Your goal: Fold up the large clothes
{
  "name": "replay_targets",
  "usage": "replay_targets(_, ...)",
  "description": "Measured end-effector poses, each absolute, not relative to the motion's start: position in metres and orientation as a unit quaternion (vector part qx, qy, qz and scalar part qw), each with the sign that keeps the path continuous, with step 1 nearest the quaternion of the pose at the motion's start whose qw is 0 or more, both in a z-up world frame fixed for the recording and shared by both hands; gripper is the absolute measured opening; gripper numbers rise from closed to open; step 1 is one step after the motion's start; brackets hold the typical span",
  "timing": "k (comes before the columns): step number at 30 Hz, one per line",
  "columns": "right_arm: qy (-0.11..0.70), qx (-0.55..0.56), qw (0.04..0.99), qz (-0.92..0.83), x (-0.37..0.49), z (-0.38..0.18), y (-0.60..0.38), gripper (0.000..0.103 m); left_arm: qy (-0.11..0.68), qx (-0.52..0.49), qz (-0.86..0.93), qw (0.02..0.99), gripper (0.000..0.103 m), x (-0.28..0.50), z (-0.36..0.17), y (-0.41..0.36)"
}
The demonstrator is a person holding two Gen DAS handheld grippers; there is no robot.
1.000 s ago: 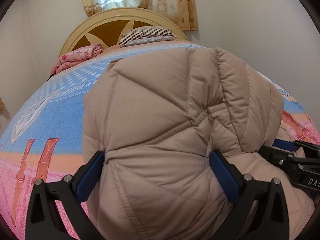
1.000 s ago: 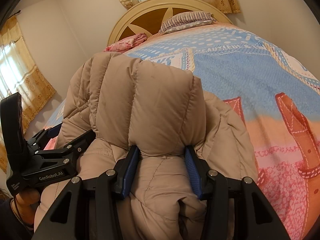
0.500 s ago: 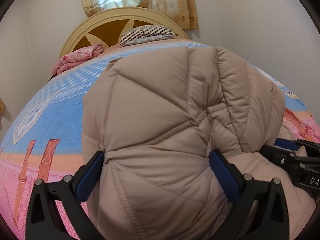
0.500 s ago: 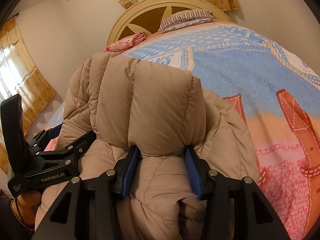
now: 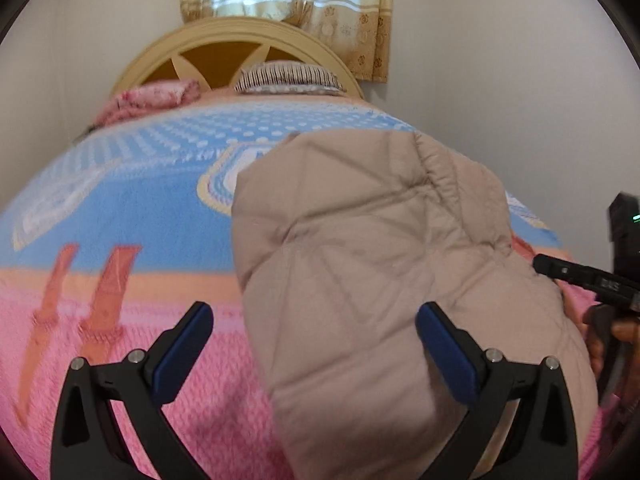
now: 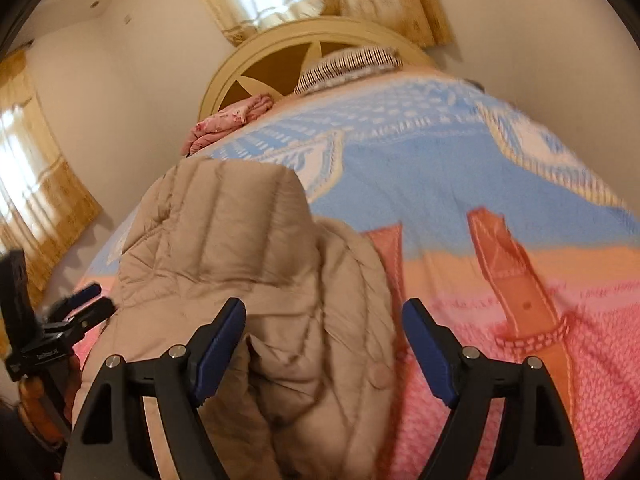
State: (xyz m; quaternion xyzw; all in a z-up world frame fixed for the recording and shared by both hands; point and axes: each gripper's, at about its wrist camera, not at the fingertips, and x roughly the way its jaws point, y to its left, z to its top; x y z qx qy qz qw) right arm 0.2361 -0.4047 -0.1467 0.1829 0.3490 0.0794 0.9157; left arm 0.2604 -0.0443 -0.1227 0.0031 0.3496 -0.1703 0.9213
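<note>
A beige quilted puffer jacket (image 5: 380, 248) lies as a folded bundle on the blue, orange and pink bedspread (image 5: 120, 216). My left gripper (image 5: 316, 352) is open. Its left pad hangs over bare pink bedspread, and its right pad stands in front of the jacket without squeezing it. In the right wrist view the jacket (image 6: 248, 248) fills the lower left. My right gripper (image 6: 324, 350) has its jaws opening: the jacket's edge lies between them, with the right pad clear over the bedspread (image 6: 460, 184). Each gripper shows at the edge of the other's view.
A cream arched headboard (image 5: 236, 36) stands at the far end, with a striped pillow (image 5: 288, 76) and a folded pink floral cloth (image 5: 152, 98) below it. Curtained windows (image 6: 36, 184) sit behind and to the left. A person's hand (image 5: 624, 332) holds the right gripper.
Both grippers have let go of the jacket and pulled back from it. The right jaws spread wider. The jacket now sits lower and farther off on the bed.
</note>
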Motion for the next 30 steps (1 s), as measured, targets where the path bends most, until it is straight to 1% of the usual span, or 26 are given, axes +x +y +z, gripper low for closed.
replay_targets(3, 0.368, 0.208, 0.901, 0.095, 0.240, -0.151, -0.412, 0.084, 0.374, -0.033, -0.195, 0.906, 0.103, 0.263, -0.134, -0.034)
replay_targets(5, 0.379, 0.236, 0.889, 0.102, 0.244, -0.156, -0.417, 0.088, 0.386, -0.060, -0.214, 0.895, 0.103, 0.268, -0.140, -0.029)
replay_targets(12, 0.421, 0.316, 0.833, 0.170, 0.268, -0.187, -0.418, 0.088, 0.405, -0.100, -0.255, 0.872, 0.103, 0.286, -0.153, -0.029)
replay_targets(16, 0.421, 0.319, 0.821, 0.215, 0.274, -0.193, -0.407, 0.088, 0.403, -0.102, -0.265, 0.870, 0.103, 0.292, -0.155, -0.029)
replay_targets(18, 0.424, 0.320, 0.816, 0.228, 0.278, -0.196, -0.397, 0.085, 0.400, -0.097, -0.262, 0.873, 0.103, 0.293, -0.155, -0.031)
replay_targets(19, 0.424, 0.325, 0.812, 0.235, 0.279, -0.198, -0.395, 0.077, 0.398, -0.095, -0.259, 0.875, 0.103, 0.293, -0.154, -0.034)
replay_targets(20, 0.420, 0.335, 0.808, 0.244, 0.281, -0.199, -0.391, 0.067, 0.395, -0.088, -0.254, 0.878, 0.103, 0.292, -0.153, -0.036)
replay_targets(21, 0.417, 0.337, 0.808, 0.244, 0.280, -0.199, -0.388, 0.063, 0.394, -0.082, -0.252, 0.880, 0.101, 0.288, -0.153, -0.035)
replay_targets(22, 0.414, 0.340, 0.809, 0.243, 0.280, -0.198, -0.387, 0.055, 0.391, -0.074, -0.256, 0.881, 0.088, 0.285, -0.150, -0.039)
replay_targets(23, 0.408, 0.341, 0.812, 0.241, 0.277, -0.196, -0.387, 0.048, 0.388, -0.058, -0.257, 0.883, 0.084, 0.281, -0.145, -0.044)
replay_targets(25, 0.397, 0.338, 0.821, 0.233, 0.269, -0.191, -0.385, 0.042, 0.379, -0.024, -0.247, 0.892, 0.069, 0.273, -0.136, -0.053)
replay_targets(26, 0.392, 0.337, 0.824, 0.231, 0.265, -0.188, -0.384, 0.038, 0.375, -0.012, -0.244, 0.894, 0.065, 0.271, -0.132, -0.055)
replay_targets(27, 0.386, 0.335, 0.828, 0.229, 0.262, -0.186, -0.386, 0.037, 0.371, 0.003, -0.239, 0.897, 0.057, 0.267, -0.128, -0.058)
replay_targets(28, 0.382, 0.331, 0.833, 0.226, 0.257, -0.182, -0.384, 0.035, 0.369, 0.010, -0.234, 0.899, 0.052, 0.263, -0.123, -0.058)
replay_targets(30, 0.370, 0.331, 0.837, 0.230, 0.248, -0.175, -0.382, 0.033, 0.367, 0.016, -0.228, 0.902, 0.047, 0.259, -0.116, -0.055)
